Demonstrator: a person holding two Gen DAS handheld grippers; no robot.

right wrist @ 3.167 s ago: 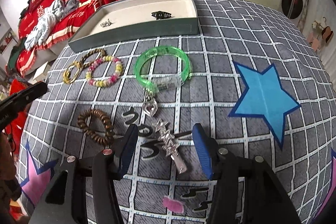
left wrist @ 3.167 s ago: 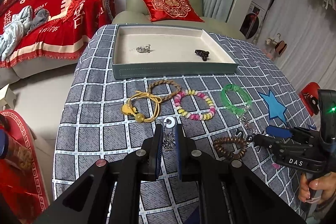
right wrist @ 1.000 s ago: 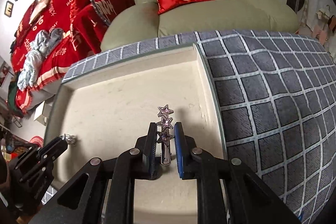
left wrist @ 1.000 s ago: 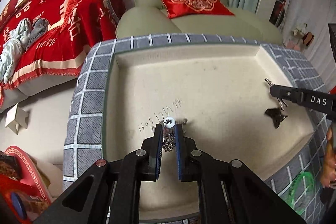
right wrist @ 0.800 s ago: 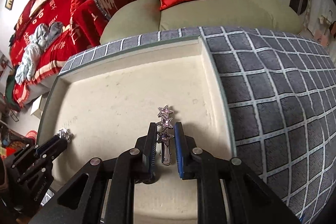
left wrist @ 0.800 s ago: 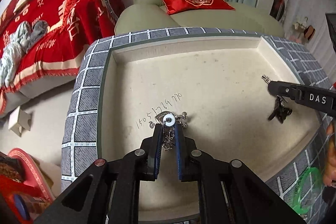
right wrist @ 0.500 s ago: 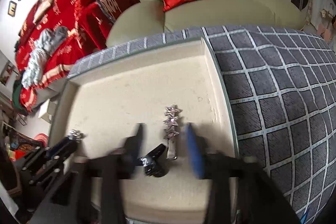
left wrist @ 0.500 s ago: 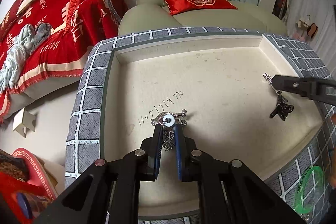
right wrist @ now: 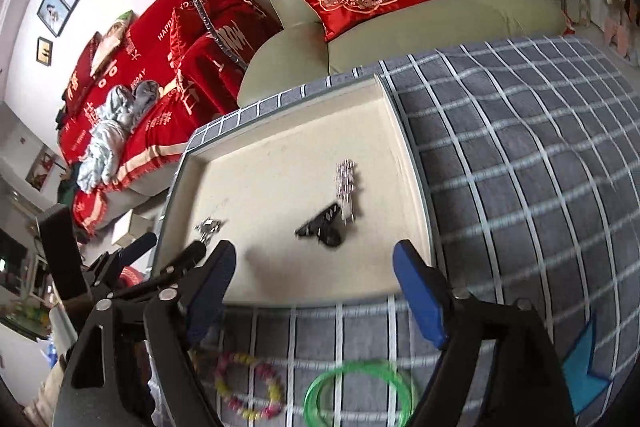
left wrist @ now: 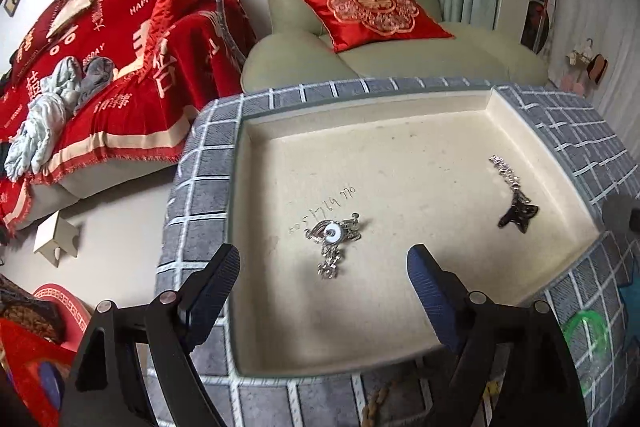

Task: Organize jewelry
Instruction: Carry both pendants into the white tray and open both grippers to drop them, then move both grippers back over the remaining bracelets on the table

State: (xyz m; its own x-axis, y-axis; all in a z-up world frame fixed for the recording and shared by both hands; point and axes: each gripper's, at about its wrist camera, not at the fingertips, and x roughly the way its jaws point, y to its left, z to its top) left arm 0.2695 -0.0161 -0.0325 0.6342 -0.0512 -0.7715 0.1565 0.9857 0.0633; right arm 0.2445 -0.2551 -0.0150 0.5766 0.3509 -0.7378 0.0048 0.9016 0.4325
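The silver pendant with a white centre lies loose on the cream floor of the grey tray. My left gripper hangs just above and behind it, its jaws opening wide with nothing between them. Further right in the tray lie the silver star hair clip and a black clip. In the right wrist view the star clip rests beside the black clip. My right gripper is over the tray's near wall, its jaws opening and empty.
On the checked cloth in front of the tray lie a green bangle, a pink and yellow bead bracelet and a brown braided band. A blue star is printed at the right. An armchair and a red sofa stand behind.
Both grippers have opened. The left let go of the pendant and the right let go of the star clip, both now lying in the tray. The right gripper drew back towards the tray's near wall.
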